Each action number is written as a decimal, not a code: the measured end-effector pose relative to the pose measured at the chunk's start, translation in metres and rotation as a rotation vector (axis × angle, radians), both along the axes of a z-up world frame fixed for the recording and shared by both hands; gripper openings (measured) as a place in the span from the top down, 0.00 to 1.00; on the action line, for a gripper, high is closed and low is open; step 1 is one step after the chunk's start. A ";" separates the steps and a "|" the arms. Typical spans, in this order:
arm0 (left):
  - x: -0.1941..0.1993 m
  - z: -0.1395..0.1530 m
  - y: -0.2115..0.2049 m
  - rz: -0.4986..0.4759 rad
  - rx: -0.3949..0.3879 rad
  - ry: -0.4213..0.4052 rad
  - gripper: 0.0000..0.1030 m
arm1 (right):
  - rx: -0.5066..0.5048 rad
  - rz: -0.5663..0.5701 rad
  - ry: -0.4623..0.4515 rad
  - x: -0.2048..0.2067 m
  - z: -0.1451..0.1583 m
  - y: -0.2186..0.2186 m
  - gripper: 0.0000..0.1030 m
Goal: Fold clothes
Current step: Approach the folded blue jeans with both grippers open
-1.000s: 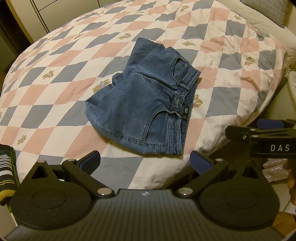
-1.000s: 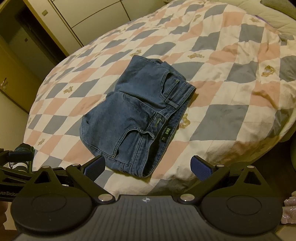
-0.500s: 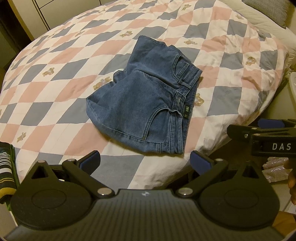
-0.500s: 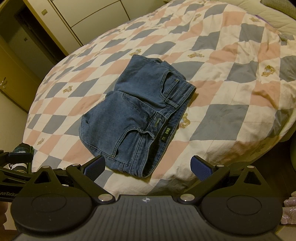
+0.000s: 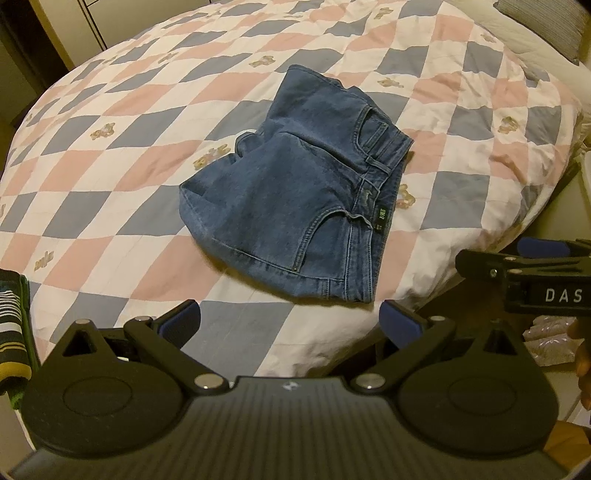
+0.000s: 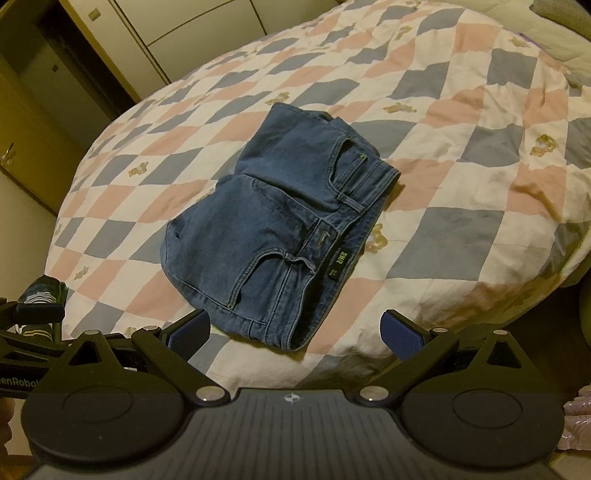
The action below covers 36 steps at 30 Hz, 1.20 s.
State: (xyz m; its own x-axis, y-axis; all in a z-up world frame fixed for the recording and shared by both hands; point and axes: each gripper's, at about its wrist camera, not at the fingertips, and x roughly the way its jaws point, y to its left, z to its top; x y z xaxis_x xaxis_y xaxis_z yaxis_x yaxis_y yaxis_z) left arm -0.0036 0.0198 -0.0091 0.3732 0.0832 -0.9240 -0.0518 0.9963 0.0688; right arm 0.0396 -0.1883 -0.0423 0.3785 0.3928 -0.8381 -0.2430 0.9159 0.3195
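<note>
Jeans [image 5: 303, 206] are lying folded into a compact bundle mid-frame on the quilt [image 5: 110, 177], while left gripper [image 5: 290, 319] and right gripper [image 6: 295, 328] are hovering spread wide, gripping nothing, so folding looks complete.

A quilted bedspread [image 5: 110, 206] of pink, grey-blue and white diamonds with small tan bear motifs fills most of both views, with cream panelled wardrobe doors [image 6: 177, 33] at the upper left, and a grey pillow [image 5: 546, 26] at the upper right corner.
</note>
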 end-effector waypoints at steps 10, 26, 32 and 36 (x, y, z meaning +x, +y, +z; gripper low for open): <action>0.002 -0.002 0.014 0.046 0.004 0.007 0.01 | -0.012 0.022 -0.008 0.000 0.001 0.009 0.02; 0.012 -0.009 0.020 0.060 0.000 0.026 0.01 | -0.026 0.027 0.011 0.007 -0.003 0.012 0.02; 0.015 -0.012 0.022 0.064 0.000 0.039 0.01 | -0.030 0.032 0.024 0.009 -0.006 0.013 0.02; 0.022 -0.016 0.023 0.083 0.000 0.055 0.01 | -0.032 0.044 0.045 0.012 -0.011 0.015 0.02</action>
State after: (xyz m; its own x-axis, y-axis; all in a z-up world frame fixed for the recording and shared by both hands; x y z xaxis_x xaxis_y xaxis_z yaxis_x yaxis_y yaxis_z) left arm 0.0185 0.0428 -0.0256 0.3139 0.1123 -0.9428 -0.1306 0.9886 0.0742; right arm 0.0515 -0.1738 -0.0535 0.3235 0.3807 -0.8662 -0.2694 0.9147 0.3014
